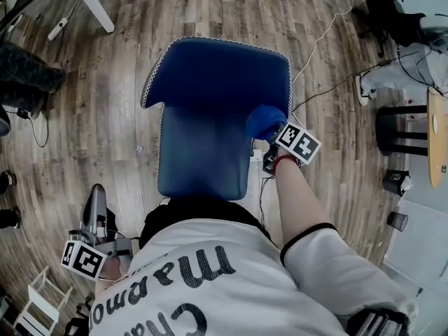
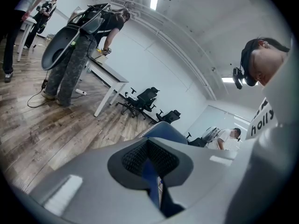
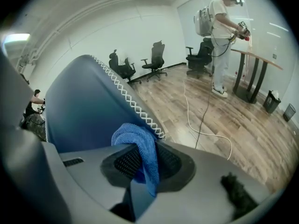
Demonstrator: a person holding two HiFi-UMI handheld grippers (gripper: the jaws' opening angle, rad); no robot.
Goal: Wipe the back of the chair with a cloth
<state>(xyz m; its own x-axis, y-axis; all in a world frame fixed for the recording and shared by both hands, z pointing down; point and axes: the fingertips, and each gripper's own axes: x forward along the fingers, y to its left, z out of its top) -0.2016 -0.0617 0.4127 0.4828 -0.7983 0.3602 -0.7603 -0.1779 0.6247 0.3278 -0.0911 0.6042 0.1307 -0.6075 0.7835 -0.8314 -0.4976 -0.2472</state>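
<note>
Wooden floor (image 1: 175, 19) is seen around the chair (image 1: 217, 89). Cloth (image 3: 135, 136) is pinched by the right gripper (image 3: 140, 161) at its right edge, where it could be snagged on trim (image 3: 135, 108). Left gripper (image 2: 152, 161) is closed, empty.

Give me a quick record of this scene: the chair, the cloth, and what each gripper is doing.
chair: blue, white-stitched edging, on wood floor
cloth: blue, at the chair back's right edge
right gripper: jaws shut on the cloth
left gripper: low at the person's left side, jaws together, holding nothing
</note>
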